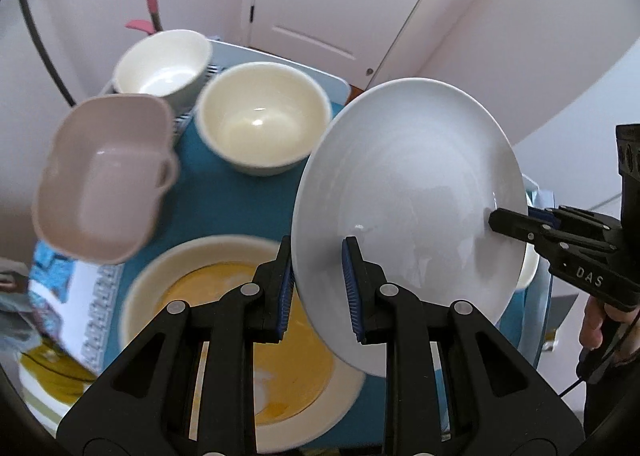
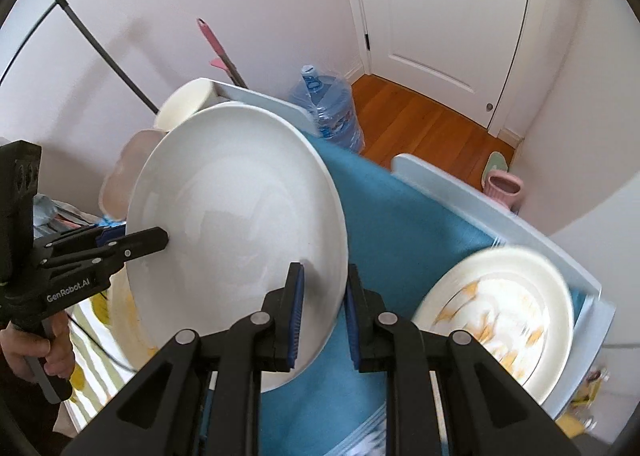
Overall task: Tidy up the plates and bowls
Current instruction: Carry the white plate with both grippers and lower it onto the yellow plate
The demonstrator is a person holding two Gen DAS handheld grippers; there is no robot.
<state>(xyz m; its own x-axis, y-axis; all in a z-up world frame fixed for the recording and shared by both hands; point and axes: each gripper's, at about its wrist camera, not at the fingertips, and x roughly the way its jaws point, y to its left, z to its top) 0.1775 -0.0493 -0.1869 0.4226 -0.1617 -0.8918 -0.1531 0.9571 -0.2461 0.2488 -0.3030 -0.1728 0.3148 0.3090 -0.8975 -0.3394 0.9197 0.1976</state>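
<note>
A plain white plate (image 1: pixel 408 192) is held tilted in the air above the blue-covered table (image 1: pixel 224 200). My left gripper (image 1: pixel 318 288) straddles its lower left rim, with a visible gap on the inner side. My right gripper (image 2: pixel 322 312) straddles the opposite rim of the same plate (image 2: pixel 236 216), also with some gap. The right gripper shows in the left wrist view (image 1: pixel 516 224), and the left gripper shows in the right wrist view (image 2: pixel 136 242). Below lie a cream bowl with a yellow inside (image 1: pixel 224 296), a cream bowl (image 1: pixel 264 116), a white bowl (image 1: pixel 164 60) and a pink square dish (image 1: pixel 104 176).
A cream plate with a yellow leaf pattern (image 2: pixel 500 316) sits at the table's right end. White raised table edges (image 2: pixel 492 208) run along the far side. A water bottle (image 2: pixel 332 108) and a pink pot (image 2: pixel 504 188) stand on the wooden floor by the door.
</note>
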